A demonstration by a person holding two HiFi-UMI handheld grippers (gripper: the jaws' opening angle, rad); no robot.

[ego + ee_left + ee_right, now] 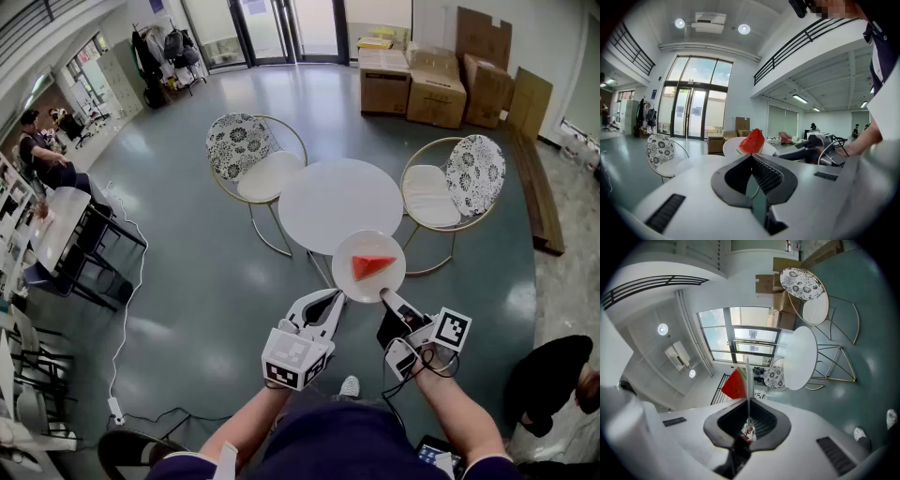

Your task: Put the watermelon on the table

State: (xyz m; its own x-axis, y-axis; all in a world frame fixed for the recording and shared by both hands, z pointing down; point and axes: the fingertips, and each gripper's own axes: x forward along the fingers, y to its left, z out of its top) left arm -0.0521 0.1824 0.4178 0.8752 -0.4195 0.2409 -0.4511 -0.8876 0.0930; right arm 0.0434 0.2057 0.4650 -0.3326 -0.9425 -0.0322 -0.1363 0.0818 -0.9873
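Right gripper (385, 297): jaws closed on the near rim of a white plate (349, 279); in the right gripper view the plate shows edge-on as a thin line clamped between the two pads. The watermelon (372, 265), a red wedge with a green rind, lies on the plate near its middle. In the head view the plate overlaps the near edge of the round white table (323, 202). The right gripper view shows the plate apart from the tabletop, so it is carried by the right gripper alone and the wedge is not yet on the table. Left gripper (331, 298): jaws drawn together at their tips with nothing between them, as seen in the left gripper view, where the wedge shows beyond the tips. This gripper sits just beside the plate's near-left rim; whether it touches cannot be told. The tabletop is bare. A patterned chair (246, 157) stands at the table's far-left side and a second chair (457, 180) at its right side. Cardboard boxes (412, 82) are stacked on the grey floor (197, 272), well beyond the table.
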